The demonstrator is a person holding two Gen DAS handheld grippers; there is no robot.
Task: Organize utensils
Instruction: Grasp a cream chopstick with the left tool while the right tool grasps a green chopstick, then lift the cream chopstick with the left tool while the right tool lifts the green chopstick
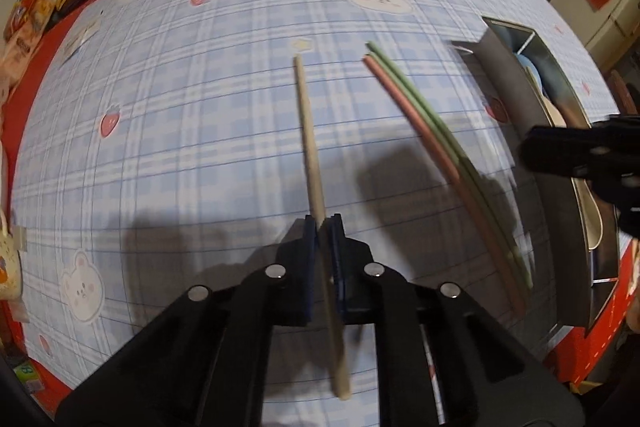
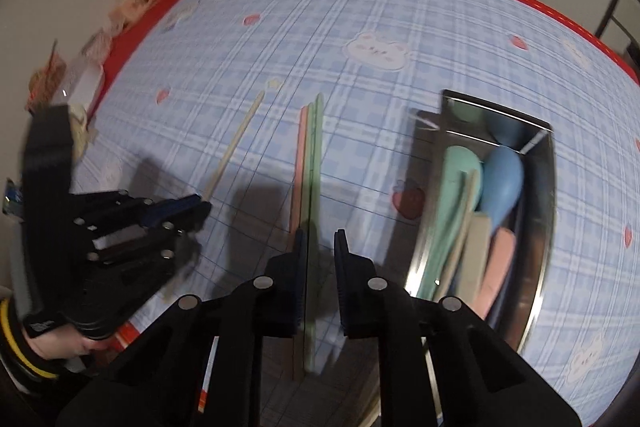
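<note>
Beige chopstick (image 1: 310, 147): I see it clamped in my left gripper (image 1: 323, 223), pointing away.
Pink and green chopsticks (image 2: 306, 163): lying together on the tabletop.
Metal tray (image 2: 540, 211): holding spoons (image 2: 502, 183), right side.

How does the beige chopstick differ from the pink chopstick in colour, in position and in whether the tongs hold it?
The beige chopstick is pale cream; the pink chopstick is salmon pink.
The beige chopstick is alone, clamped in the left tongs; the pink chopstick lies beside green chopsticks.
The right tongs stand open around the coloured sticks, so the pink one is not clamped.
Both are long, thin and straight, outside the metal tray.
</note>
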